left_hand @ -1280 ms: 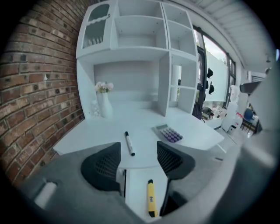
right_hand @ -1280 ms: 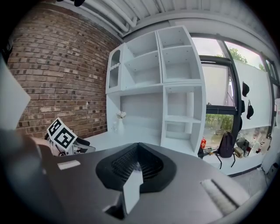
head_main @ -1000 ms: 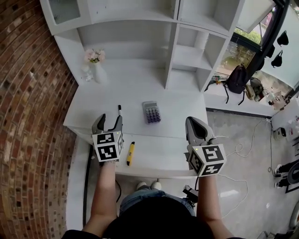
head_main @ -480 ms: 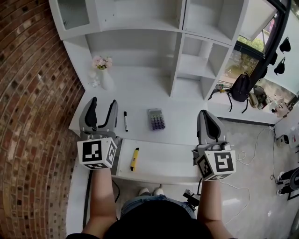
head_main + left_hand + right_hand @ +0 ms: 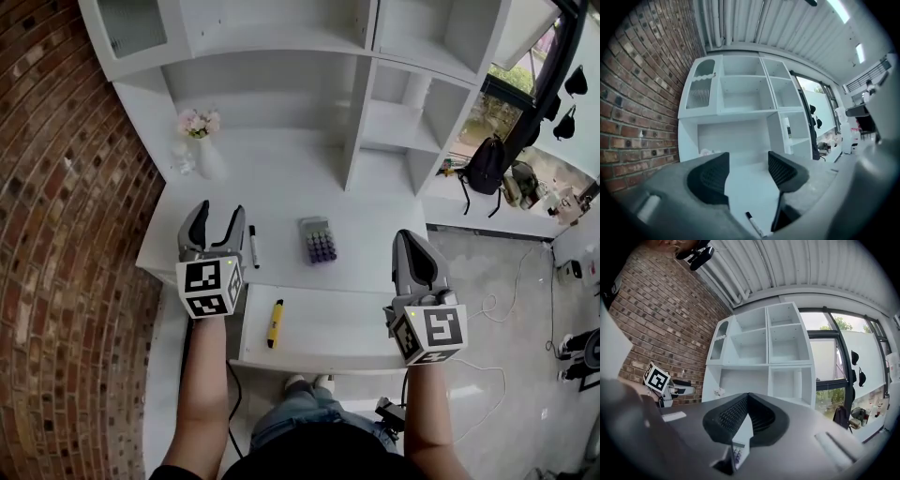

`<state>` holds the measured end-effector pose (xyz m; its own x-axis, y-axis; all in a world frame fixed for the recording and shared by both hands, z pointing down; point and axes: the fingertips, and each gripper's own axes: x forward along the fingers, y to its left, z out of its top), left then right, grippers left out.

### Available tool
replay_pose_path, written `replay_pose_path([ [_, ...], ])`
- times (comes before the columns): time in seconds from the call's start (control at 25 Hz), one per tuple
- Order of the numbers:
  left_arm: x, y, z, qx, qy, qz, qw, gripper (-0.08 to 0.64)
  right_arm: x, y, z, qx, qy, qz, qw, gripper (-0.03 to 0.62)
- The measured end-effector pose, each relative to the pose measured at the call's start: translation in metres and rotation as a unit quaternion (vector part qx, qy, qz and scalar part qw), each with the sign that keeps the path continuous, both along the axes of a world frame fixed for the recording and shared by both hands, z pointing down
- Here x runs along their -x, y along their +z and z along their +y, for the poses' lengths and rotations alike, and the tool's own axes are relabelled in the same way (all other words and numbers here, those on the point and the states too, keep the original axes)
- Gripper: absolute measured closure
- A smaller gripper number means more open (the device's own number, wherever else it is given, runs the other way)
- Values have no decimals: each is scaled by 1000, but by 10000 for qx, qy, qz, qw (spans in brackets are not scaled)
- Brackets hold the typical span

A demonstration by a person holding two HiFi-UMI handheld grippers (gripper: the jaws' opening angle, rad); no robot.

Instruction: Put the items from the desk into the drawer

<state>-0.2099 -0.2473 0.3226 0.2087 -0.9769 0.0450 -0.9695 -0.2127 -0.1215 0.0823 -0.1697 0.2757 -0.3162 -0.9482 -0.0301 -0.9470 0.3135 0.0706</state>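
- Left hand-held gripper (image 5: 217,220) hangs level over the left front part of the table, its jaws spread with nothing between them. Its own view shows only the tabletop and the marker below the gap.
- Right hand-held gripper (image 5: 411,242) is held level over the table's right front corner. Its jaws are pressed together at the tips and pinch nothing.
- Brick wall (image 5: 66,234) runs along the left side, against the table.
- White shelf unit (image 5: 361,103) stands along the back of the table.
- White table (image 5: 281,192) carries the vase, the calculator and the marker.
- Drawer (image 5: 337,328) is pulled out below the table's front edge, between the two arms.
- Dark backpack (image 5: 487,164) sits by the window at the far right, well apart from the table.
- Vase (image 5: 208,155) with pink flowers stands at the table's back left, near the wall.
- Calculator (image 5: 318,240) lies flat in the middle of the table, between the two grippers.
- Marker (image 5: 252,246) lies on the table just right of the left gripper, left of the calculator and apart from it.
- Yellow pen (image 5: 276,322) lies in the drawer, near its left side.
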Motion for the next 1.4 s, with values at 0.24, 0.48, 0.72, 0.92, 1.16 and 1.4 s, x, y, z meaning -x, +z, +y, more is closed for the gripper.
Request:
replay_pose_path([
  [0.24, 3, 99, -43, 1310, -143, -62, 9913, 298, 5, 38, -19, 392, 48, 150, 9991, 581],
  [0.48, 3, 207, -67, 2683, -203, 34, 9631, 298, 3, 71, -27, 725, 186, 197, 9970, 583],
  [0.72, 2, 273, -72, 3562, -313, 81, 9338, 298, -8, 102, -23, 1122, 356, 278, 9927, 582],
  [0.92, 3, 316, -69, 4309, -408, 225, 9012, 298, -14, 118, -20, 1334, 466, 355, 9893, 582],
  [1.16, 5, 336, -66, 4519, -430, 46, 8910, 402, -16, 123, -16, 1403, 522, 373, 9880, 581],
  [1.4, 9, 333, -64, 4526, -438, 293, 8901, 495, -12, 124, -12, 1438, 496, 395, 9876, 581],
])
